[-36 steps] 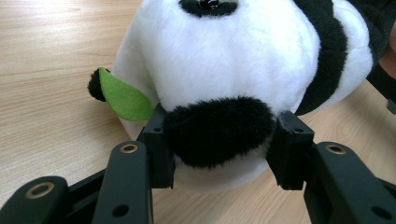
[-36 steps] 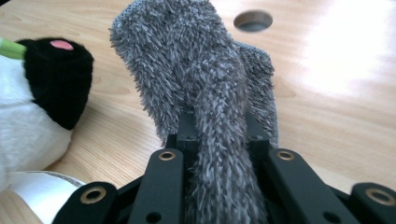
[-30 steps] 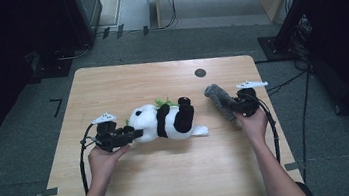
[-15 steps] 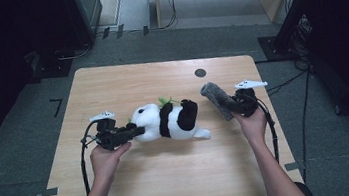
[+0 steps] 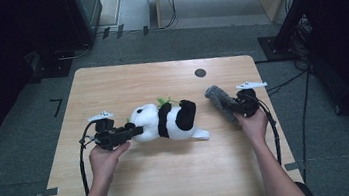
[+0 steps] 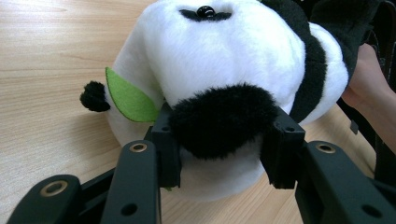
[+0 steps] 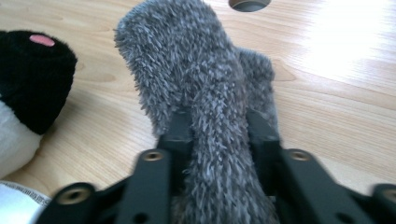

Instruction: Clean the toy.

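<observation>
Black-and-white plush panda [image 5: 168,121] lies mid wooden table [image 5: 172,179]. Left gripper [image 5: 134,131] clamped on panda's black ear [image 6: 224,116]. Right gripper [image 5: 228,105]: jaws just opening, shaggy grey fur toy [image 7: 201,93] between them, pads at its sides; toy just right of panda.

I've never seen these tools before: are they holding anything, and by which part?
The left gripper clamps the black-and-white plush panda by a black ear. The right gripper, jaws just loosening, has the fuzzy grey sock between them.
</observation>
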Motion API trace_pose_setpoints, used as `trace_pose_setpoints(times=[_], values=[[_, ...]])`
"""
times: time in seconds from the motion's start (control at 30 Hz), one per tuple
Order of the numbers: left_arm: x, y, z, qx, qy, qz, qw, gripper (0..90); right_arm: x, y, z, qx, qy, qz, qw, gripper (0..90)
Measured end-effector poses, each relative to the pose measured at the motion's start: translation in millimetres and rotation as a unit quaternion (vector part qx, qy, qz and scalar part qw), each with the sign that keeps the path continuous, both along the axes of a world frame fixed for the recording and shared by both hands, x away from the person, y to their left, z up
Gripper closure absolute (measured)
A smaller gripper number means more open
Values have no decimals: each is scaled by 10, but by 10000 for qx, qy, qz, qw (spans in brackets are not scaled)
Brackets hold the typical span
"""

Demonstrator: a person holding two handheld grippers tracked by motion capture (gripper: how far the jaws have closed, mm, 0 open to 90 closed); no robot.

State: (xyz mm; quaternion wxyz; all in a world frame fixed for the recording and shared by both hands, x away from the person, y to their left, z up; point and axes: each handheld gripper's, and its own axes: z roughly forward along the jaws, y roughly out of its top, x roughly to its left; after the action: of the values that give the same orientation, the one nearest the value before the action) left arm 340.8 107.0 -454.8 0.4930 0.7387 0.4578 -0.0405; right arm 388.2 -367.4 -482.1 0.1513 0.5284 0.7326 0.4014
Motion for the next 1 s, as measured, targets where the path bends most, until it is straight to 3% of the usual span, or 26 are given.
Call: trace_pose_setpoints(times=[0.2, 0.4, 0.6, 0.83, 1.0], values=[[-8, -1, 21, -3, -51, -33, 10000, 564, -39, -36, 83, 175, -217, -7, 9996, 468], [-4, 21, 44, -73, -99, -10, 9999, 581, -141, 6, 175, 306, -367, 192, 9987, 429], [7, 43, 59, -125, -117, 39, 9998, 586, -281, 158, 269, 474, -508, 657, 9954, 390], [58, 35, 47, -137, -129, 201, 9996, 586, -440, 505, 322, 555, -670, 1438, 9858, 329], [86, -13, 64, -107, -142, 206, 9996, 586, -496, 702, 319, 712, -712, 1984, 9749, 227]])
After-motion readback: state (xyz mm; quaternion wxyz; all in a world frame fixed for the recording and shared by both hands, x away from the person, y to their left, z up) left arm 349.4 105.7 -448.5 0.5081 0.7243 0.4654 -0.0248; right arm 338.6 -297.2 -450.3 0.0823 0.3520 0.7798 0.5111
